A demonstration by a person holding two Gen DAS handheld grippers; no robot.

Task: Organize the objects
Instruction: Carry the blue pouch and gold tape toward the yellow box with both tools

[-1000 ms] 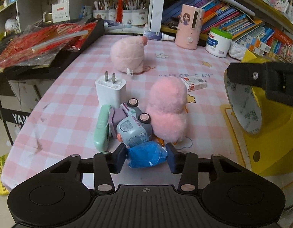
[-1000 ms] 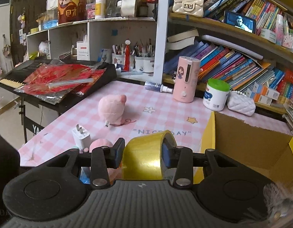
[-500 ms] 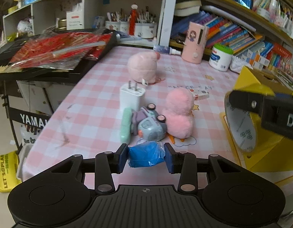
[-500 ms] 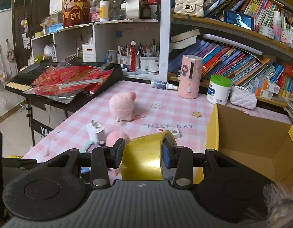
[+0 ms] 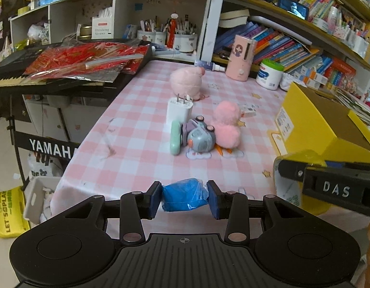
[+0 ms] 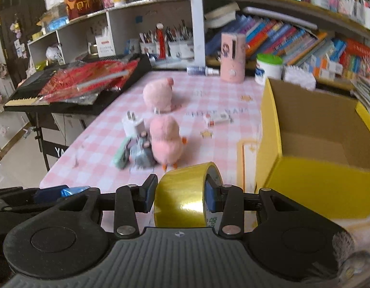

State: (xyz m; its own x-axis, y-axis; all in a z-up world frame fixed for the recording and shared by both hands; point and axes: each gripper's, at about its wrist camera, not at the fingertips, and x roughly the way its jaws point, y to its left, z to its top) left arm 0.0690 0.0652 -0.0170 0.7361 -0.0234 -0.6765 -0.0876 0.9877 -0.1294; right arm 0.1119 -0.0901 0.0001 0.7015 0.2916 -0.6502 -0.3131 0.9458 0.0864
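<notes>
My left tongs [image 5: 184,198] clamp a soft blue packet [image 5: 184,195], my right tongs [image 6: 178,195] a gold tape roll [image 6: 182,195]; either could slip before reaching the yellow box [image 6: 312,168] at the tabletop's right edge.

The left gripper [image 5: 184,198] clamps a blue wrapped packet [image 5: 185,195] between its two fingers, above the near edge of the pink checked tablecloth [image 5: 141,129]. Straight ahead of the jaws lie a mint-green case [image 5: 175,137], a grey toy car [image 5: 199,137], a white plug adapter [image 5: 179,108] and a pink plush chick [image 5: 227,126], bunched together. To the jaws' right, the right gripper [image 5: 329,188] grips a yellow tape roll [image 5: 290,187] before a yellow cardboard box [image 5: 312,120].
</notes>
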